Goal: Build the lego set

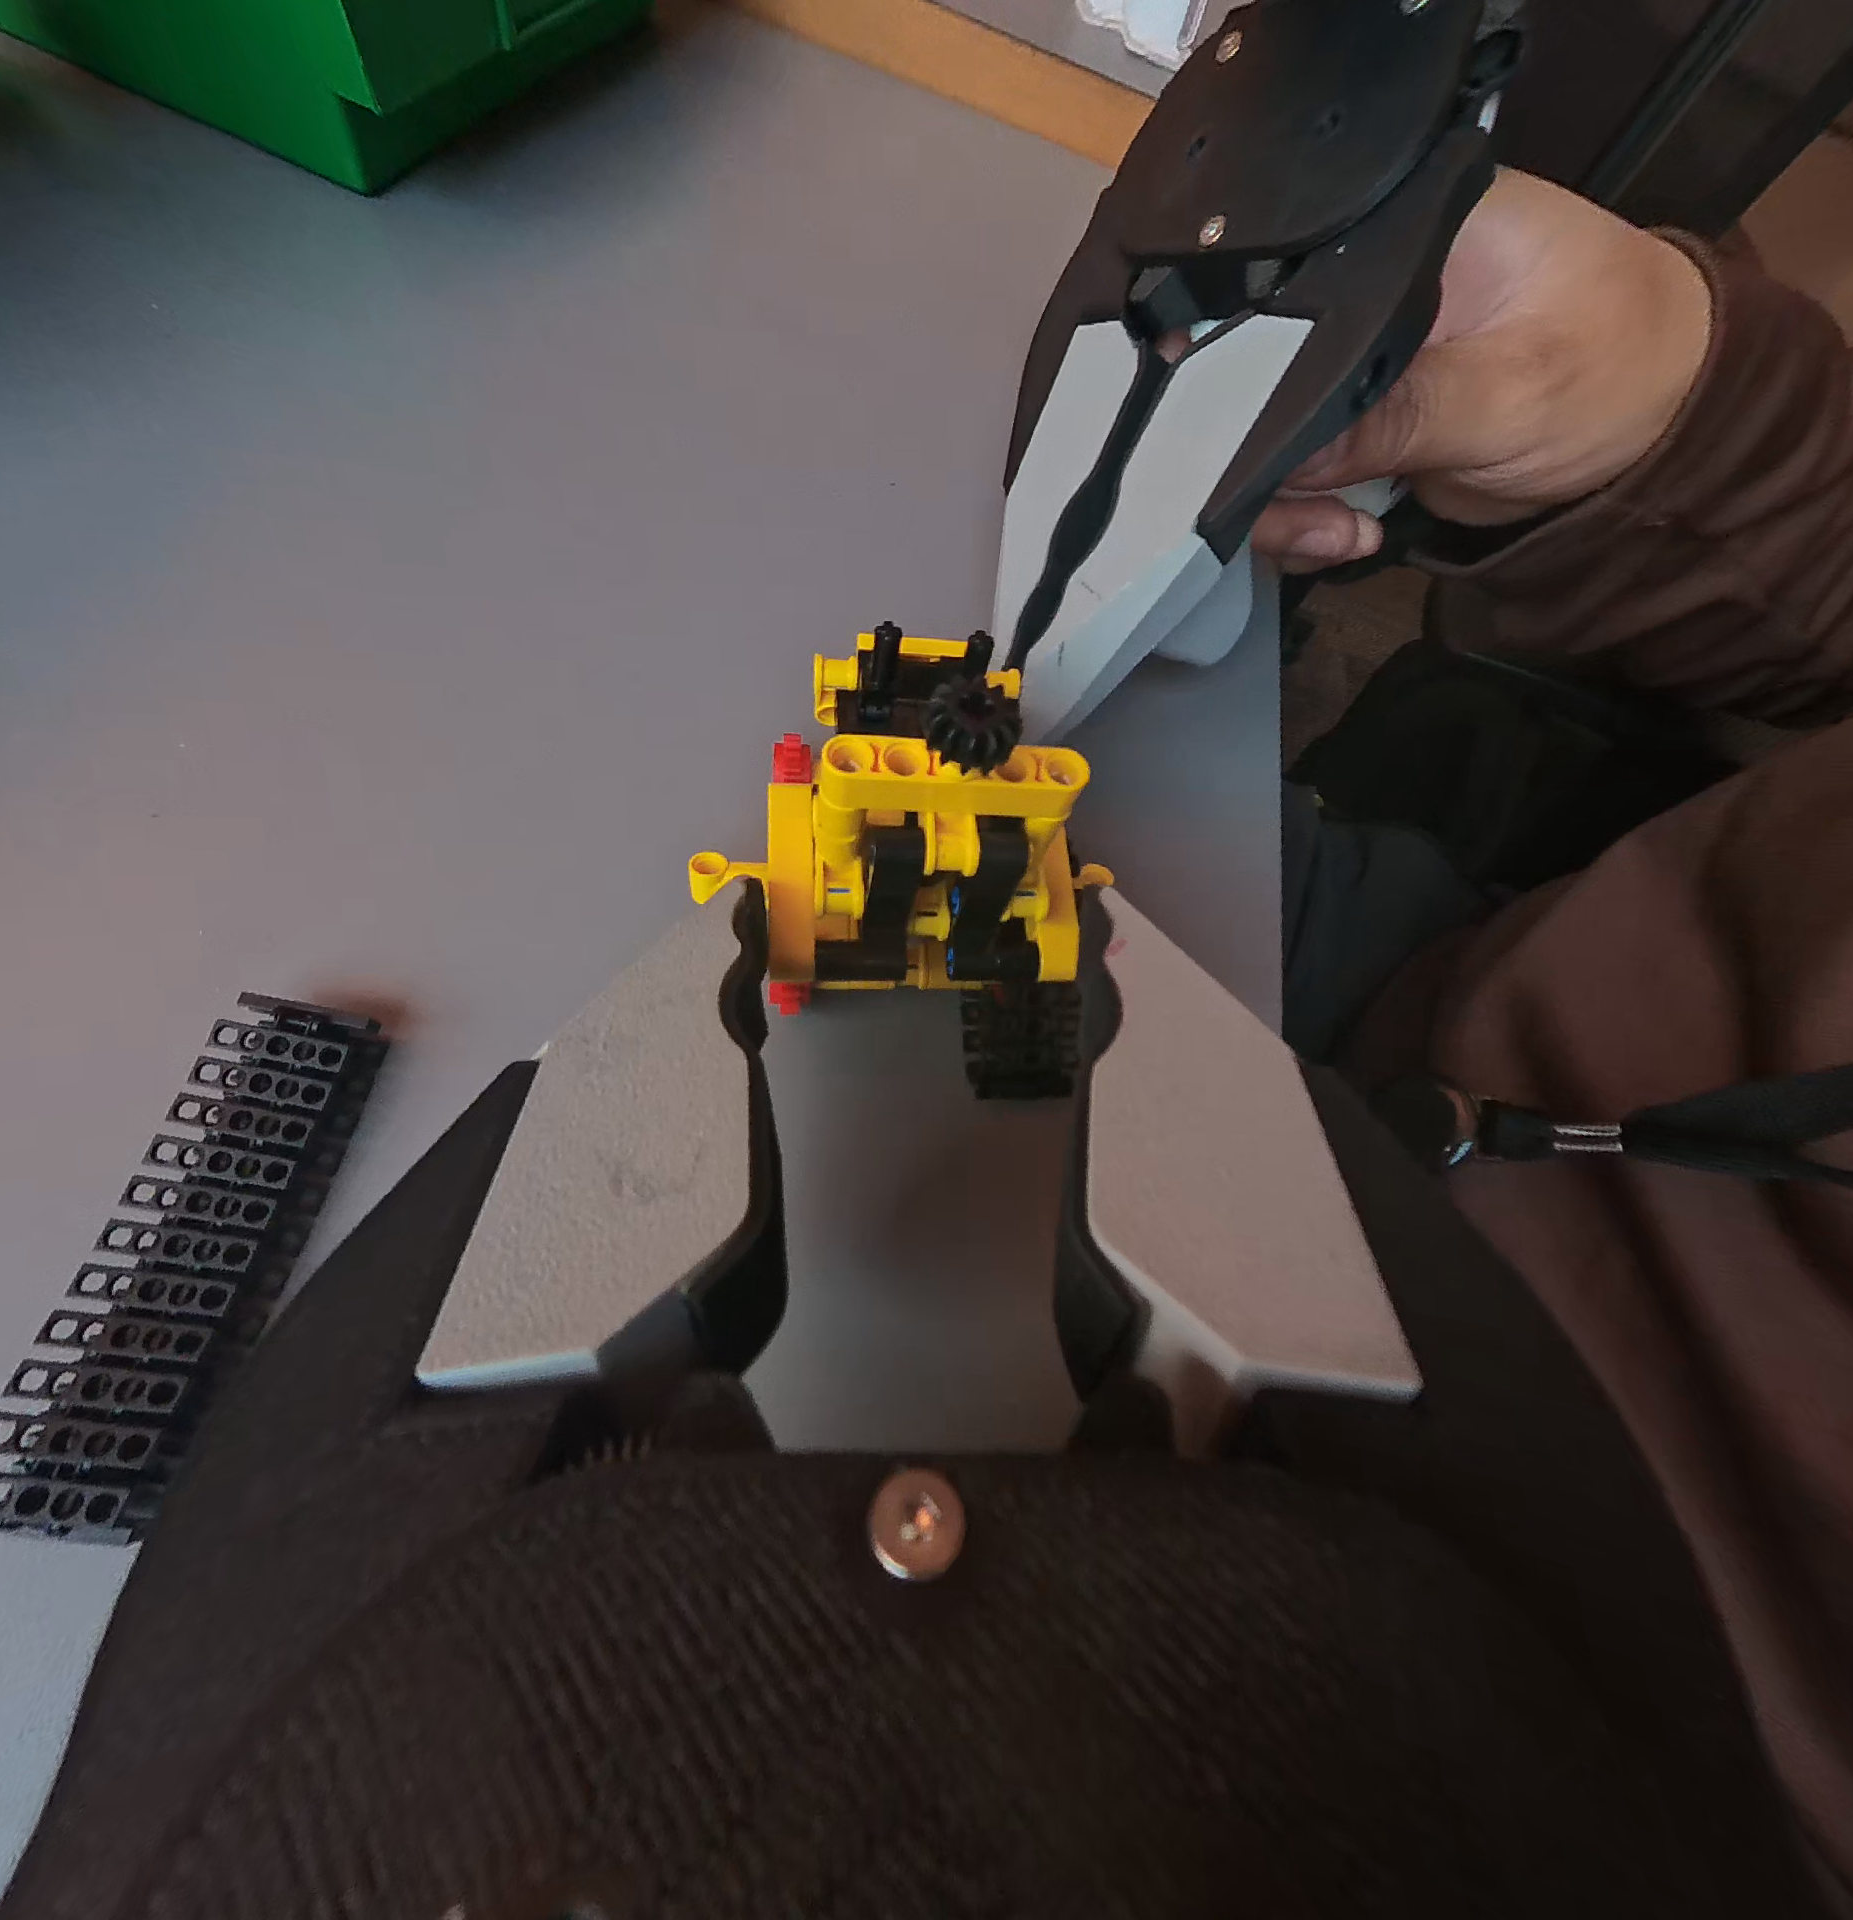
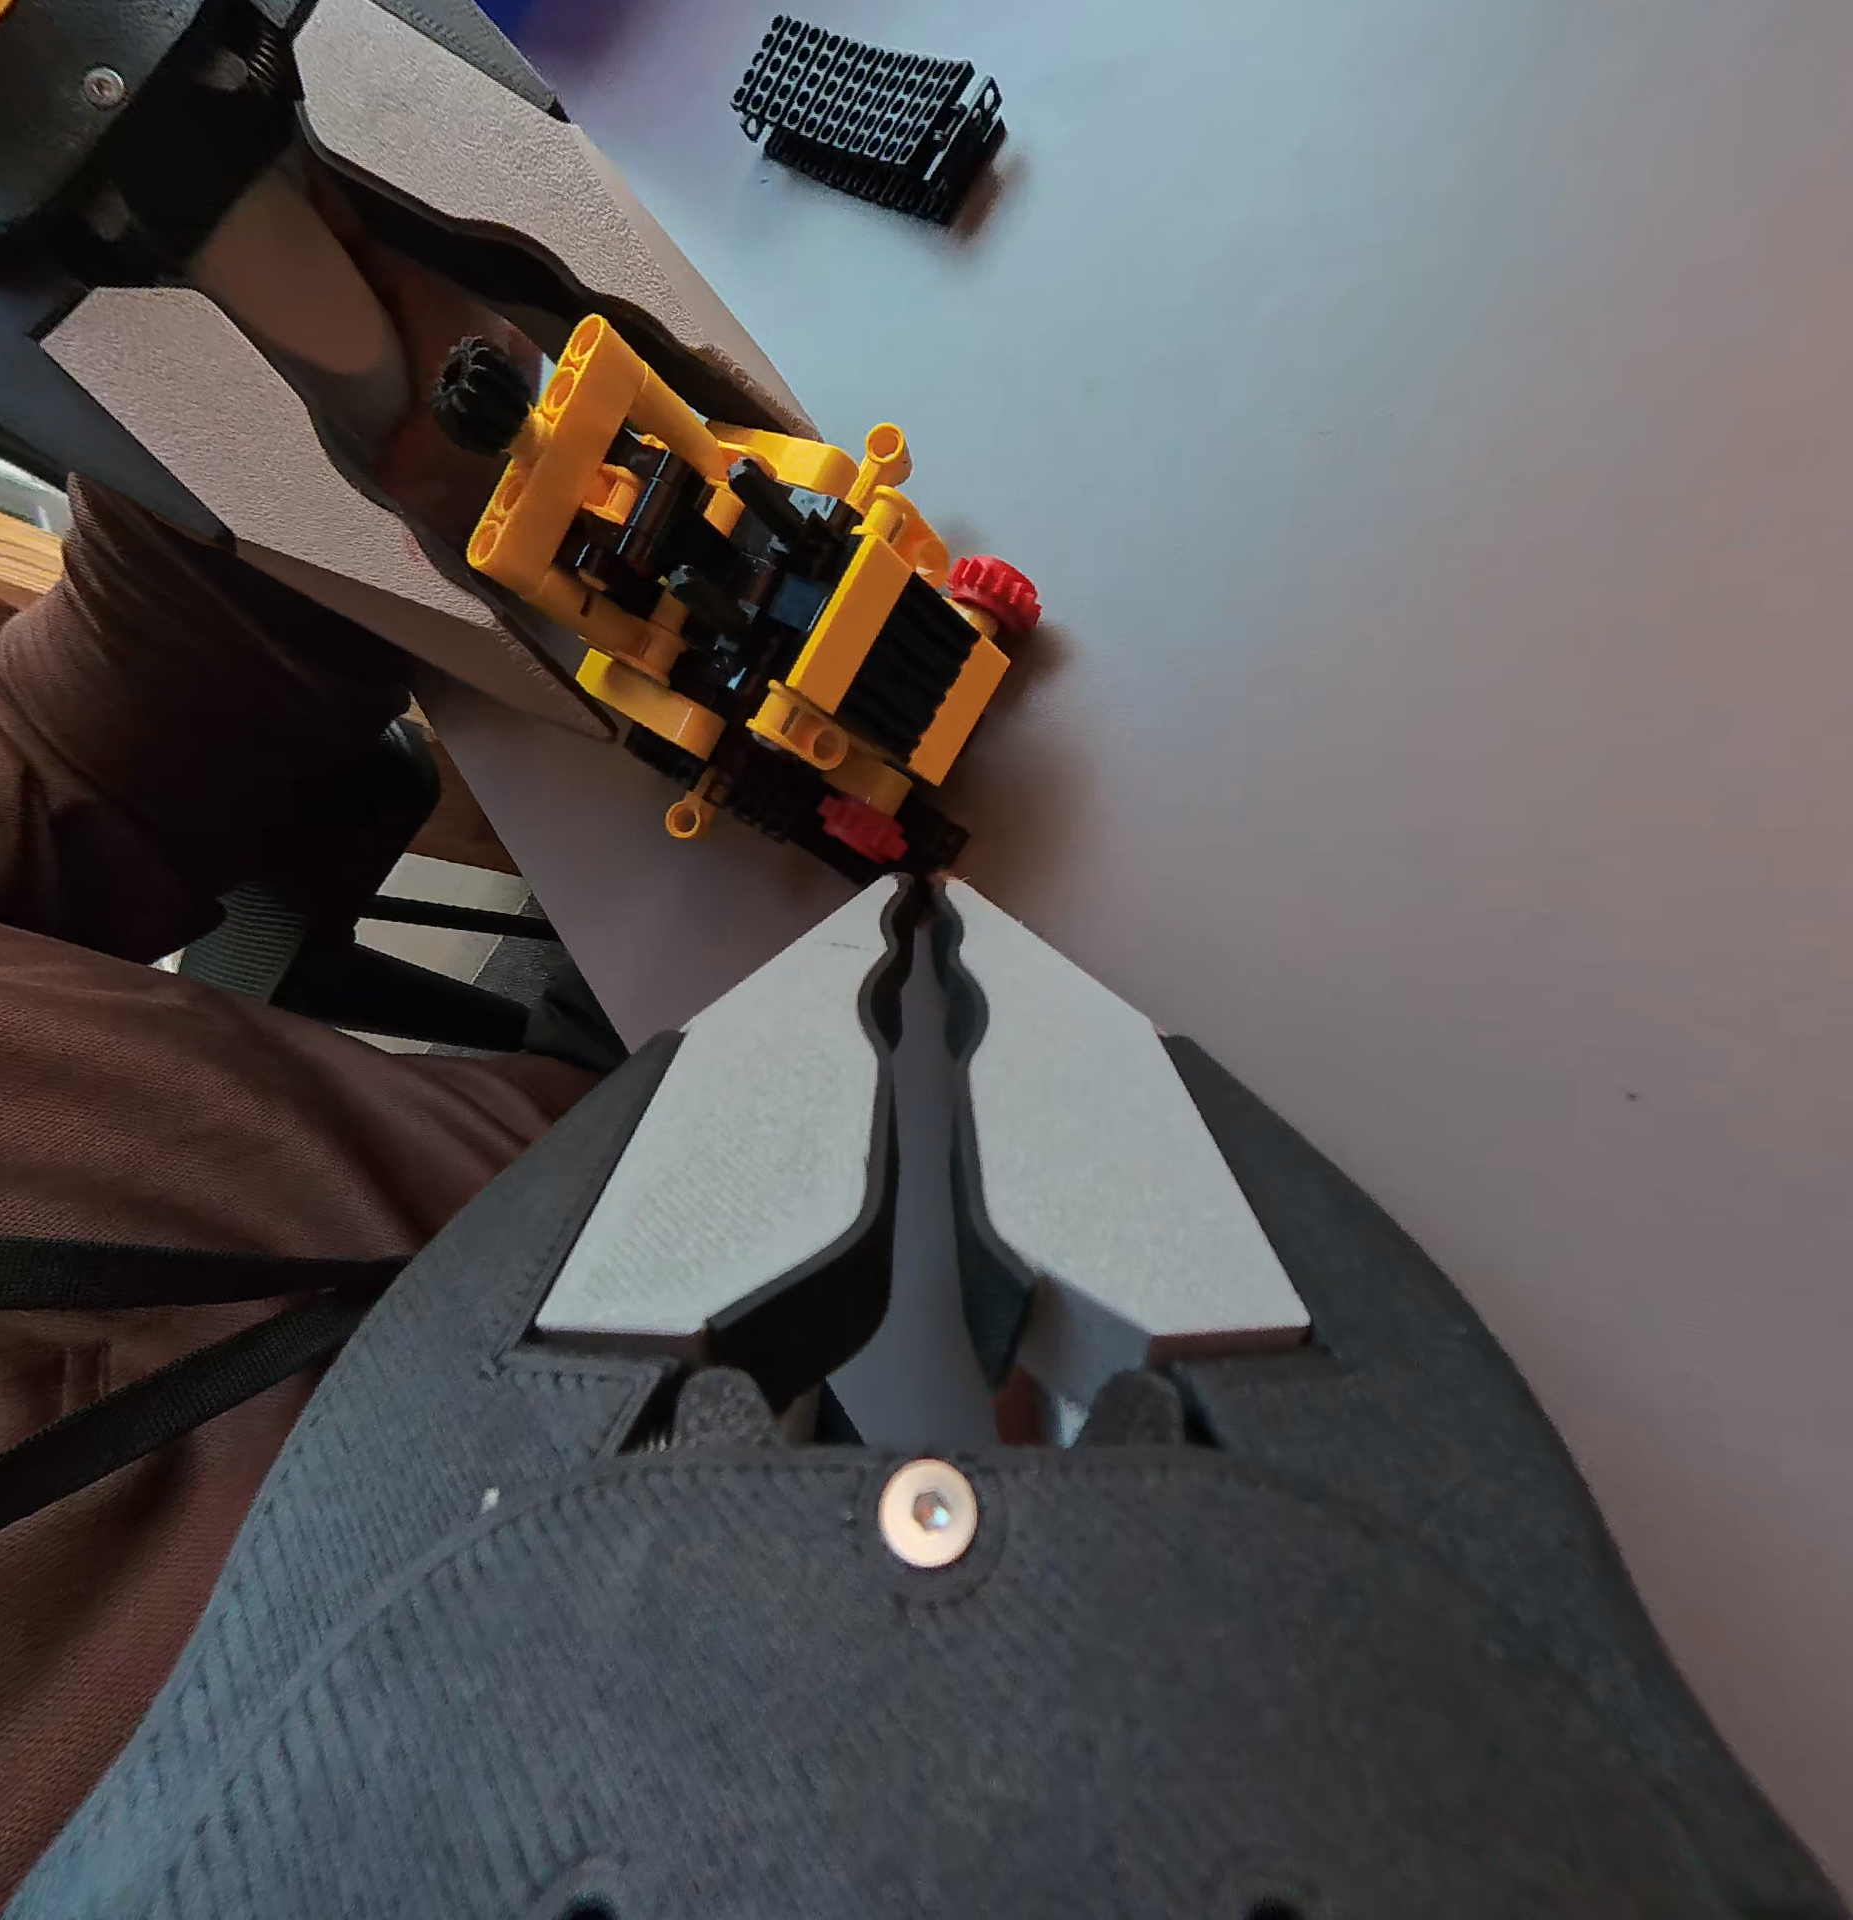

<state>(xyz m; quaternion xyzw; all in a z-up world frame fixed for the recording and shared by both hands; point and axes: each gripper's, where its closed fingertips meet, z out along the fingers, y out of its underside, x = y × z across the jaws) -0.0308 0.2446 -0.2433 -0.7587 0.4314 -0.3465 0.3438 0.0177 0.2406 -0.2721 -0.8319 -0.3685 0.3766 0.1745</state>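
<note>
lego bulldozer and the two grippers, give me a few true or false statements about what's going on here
1. The left gripper grips the yellow lego model from both sides. True.
2. The right gripper is wide open. False: its fingertips are nearly together, close to the model's black track, and no piece can be made out between them.
3. A loose black track strip lies on the grey table, apart from the model. True.
4. The gear at the top of the model in the left wrist view is red. False: it is black; the red gears sit elsewhere on the model.
5. A green box sits at the far edge of the table. True.
</note>
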